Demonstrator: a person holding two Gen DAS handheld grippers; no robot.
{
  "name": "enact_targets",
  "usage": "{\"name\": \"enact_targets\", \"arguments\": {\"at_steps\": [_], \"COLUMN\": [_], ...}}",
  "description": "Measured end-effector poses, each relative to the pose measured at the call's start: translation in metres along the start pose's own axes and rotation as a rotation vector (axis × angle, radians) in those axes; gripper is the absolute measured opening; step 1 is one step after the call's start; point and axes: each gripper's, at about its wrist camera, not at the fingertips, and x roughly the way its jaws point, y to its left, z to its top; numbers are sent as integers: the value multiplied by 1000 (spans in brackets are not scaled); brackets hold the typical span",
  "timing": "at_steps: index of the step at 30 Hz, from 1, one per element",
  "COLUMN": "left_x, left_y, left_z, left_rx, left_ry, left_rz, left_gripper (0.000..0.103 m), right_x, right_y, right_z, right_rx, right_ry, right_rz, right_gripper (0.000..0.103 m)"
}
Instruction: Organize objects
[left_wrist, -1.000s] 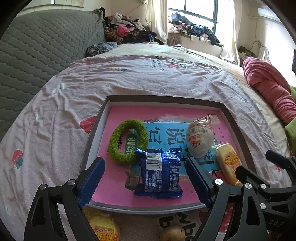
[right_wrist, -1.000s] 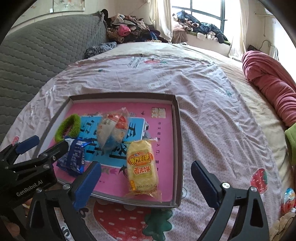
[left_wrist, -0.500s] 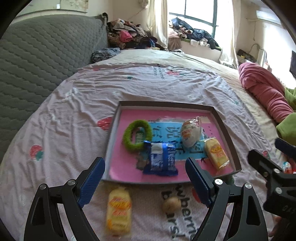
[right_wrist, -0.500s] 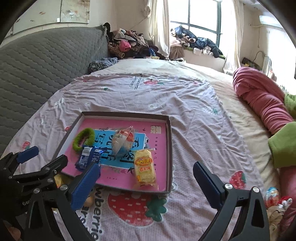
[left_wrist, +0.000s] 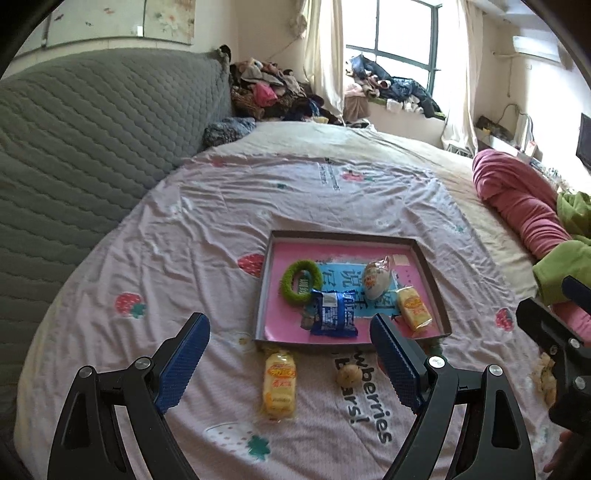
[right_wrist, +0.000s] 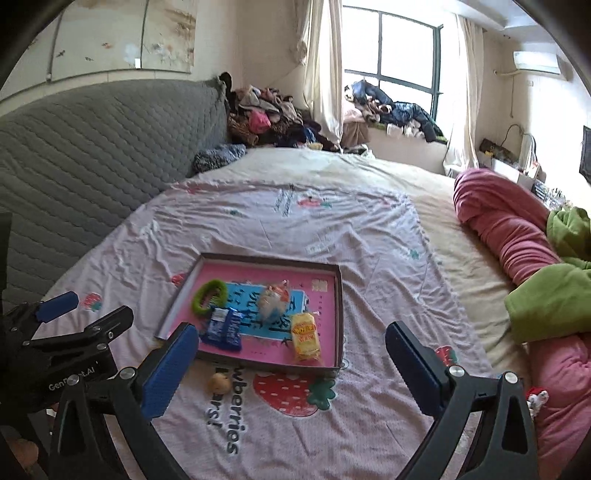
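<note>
I am holding the left gripper (left_wrist: 290, 354) with its jaws spread wide and nothing between the pads. I am holding the right gripper (right_wrist: 291, 365) likewise spread and empty; its jaws have just been opening. Both are hanging above the bed (left_wrist: 207, 236), apart from every item. Just beyond the left gripper, a yellow snack packet (left_wrist: 279, 384) and a small round nut (left_wrist: 348, 374) are lying on the sheet. Farther out, the tray (left_wrist: 263, 295) is carrying a green ring (left_wrist: 300, 282), a blue packet (left_wrist: 333, 313), a clear wrapped bun (left_wrist: 376, 282) and a second yellow packet (left_wrist: 414, 308).
</note>
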Motion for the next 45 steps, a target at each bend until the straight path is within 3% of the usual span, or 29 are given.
{"name": "enact_targets", "arguments": {"at_steps": [10,19,28,45], "left_x": [-71,-95,-84,-22], "left_y": [23,39,46,47], "left_z": [-2,-29,-64,-106], "left_rx": [-11,-15,-8,-5], "left_ry": [-57,-50,2,99], "left_rz": [-2,-6,-11,-21], "left_gripper": [89,89,89,89], "right_x": [-70,-95,-89,-41], "right_y": [23,44,62,73], "right_z": [5,-16,-55,-101], "right_rx": [-12,-26,-53,-92], "right_ry": [-62,-56,-2,96], "right_rz": [9,18,38,39], "right_gripper": [102,102,102,102]}}
